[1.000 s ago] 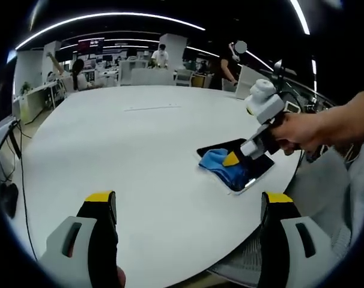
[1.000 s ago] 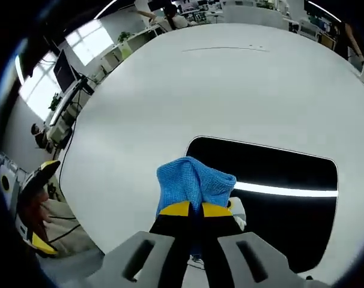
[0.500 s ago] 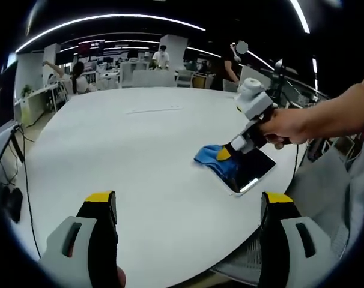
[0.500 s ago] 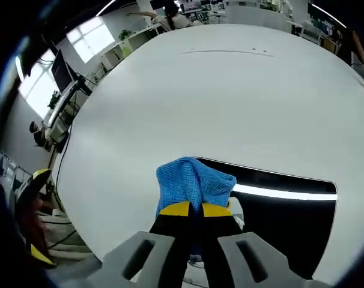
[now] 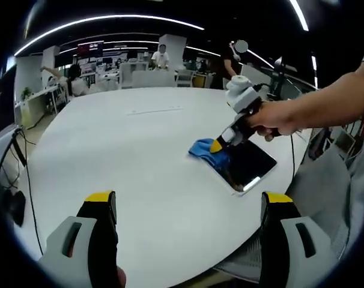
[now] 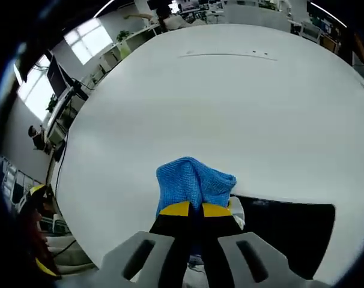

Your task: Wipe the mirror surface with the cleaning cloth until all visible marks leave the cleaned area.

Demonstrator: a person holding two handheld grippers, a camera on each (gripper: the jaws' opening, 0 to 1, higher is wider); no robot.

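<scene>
white round table: right gripper clamps blue cloth at mirror edge; left gripper jaws apart.

On the worktop the mirror lies flat near its right edge in the left gripper view, with the cleaning cloth at the mirror's far-left end, partly on the worktop. The right tongs, closed on the cloth, sit just above it there. The left tongs stand spread wide before the worktop's near edge, well apart from the mirror.
</scene>
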